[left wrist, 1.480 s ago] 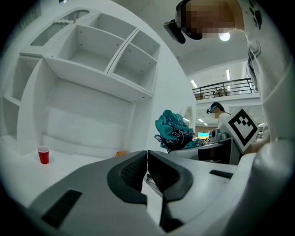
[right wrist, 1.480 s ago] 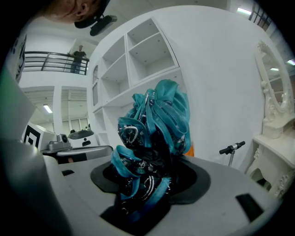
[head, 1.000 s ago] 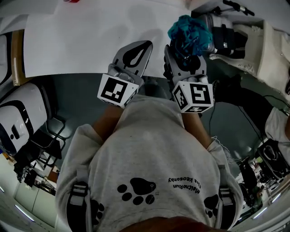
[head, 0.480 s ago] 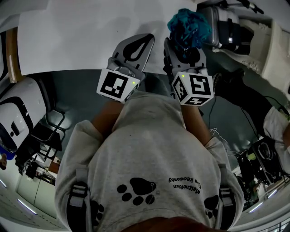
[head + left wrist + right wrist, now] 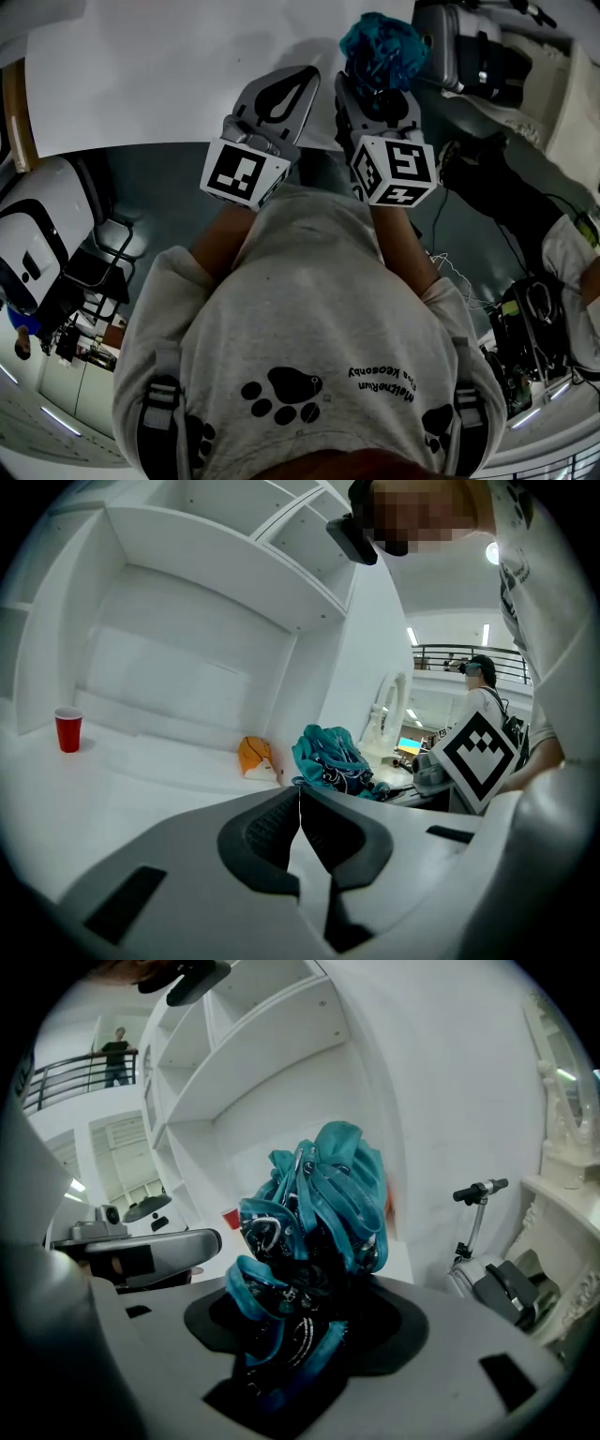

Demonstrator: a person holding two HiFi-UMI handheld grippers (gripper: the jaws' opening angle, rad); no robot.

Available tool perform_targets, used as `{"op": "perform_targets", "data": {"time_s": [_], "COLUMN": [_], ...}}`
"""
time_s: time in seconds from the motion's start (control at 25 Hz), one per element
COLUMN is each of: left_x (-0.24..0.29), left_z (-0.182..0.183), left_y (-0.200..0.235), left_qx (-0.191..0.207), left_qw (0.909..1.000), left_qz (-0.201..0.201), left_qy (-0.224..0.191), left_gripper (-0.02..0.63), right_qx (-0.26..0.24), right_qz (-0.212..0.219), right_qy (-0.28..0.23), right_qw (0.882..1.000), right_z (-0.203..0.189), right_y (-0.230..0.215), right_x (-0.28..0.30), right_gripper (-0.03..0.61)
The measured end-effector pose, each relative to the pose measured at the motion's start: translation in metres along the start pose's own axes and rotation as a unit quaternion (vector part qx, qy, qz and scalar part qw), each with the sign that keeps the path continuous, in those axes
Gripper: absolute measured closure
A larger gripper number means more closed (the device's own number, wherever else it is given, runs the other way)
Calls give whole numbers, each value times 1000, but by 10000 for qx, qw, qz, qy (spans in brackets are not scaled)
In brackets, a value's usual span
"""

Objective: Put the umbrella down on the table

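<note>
A folded teal and black umbrella [image 5: 382, 47] is held upright over the white table's [image 5: 159, 75] near right edge, with my right gripper [image 5: 373, 89] shut on its lower part. In the right gripper view the umbrella [image 5: 314, 1213] fills the middle and hides the pads of the right gripper [image 5: 298, 1340]. My left gripper [image 5: 279, 101] hovers just left of it over the table edge, shut with nothing between its jaws. In the left gripper view the left gripper [image 5: 298, 810] has its pads pressed together, and the umbrella [image 5: 328, 759] shows beyond them.
A red cup [image 5: 67, 730] stands far left on the table [image 5: 112, 789], and an orange object [image 5: 255, 756] lies by the back wall. White shelves rise behind. A scooter [image 5: 478, 1192] and equipment stand to the right, off the table.
The right gripper has carried the umbrella slightly forward, further over the table edge. The left gripper has hardly moved.
</note>
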State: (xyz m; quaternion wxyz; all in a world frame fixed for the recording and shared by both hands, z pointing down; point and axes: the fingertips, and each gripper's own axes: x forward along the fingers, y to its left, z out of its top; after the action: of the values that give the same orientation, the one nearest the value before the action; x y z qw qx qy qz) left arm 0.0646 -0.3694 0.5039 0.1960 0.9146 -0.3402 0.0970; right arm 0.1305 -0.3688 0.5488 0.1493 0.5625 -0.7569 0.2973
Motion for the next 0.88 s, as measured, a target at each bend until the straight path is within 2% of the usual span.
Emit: {"op": "perform_targets", "data": {"time_s": [0.16, 0.28, 0.88], "left_x": [5, 2, 21], "left_z": [1, -8, -10], "left_y": [7, 11, 23], "left_qx": [72, 73, -85], "left_qw": [10000, 9999, 9996], "left_qz": [11, -14, -62], "left_qy": [-65, 104, 268], "left_gripper": [595, 595, 595], "right_qx": [-6, 42, 379], "right_qz": [-32, -47, -88], "right_qy": [122, 209, 538], "right_qw": [9999, 9998, 9978], "right_z": [-6, -12, -17], "right_y": [-2, 0, -14], "right_x": [10, 14, 44], "right_gripper": [298, 299, 298]}}
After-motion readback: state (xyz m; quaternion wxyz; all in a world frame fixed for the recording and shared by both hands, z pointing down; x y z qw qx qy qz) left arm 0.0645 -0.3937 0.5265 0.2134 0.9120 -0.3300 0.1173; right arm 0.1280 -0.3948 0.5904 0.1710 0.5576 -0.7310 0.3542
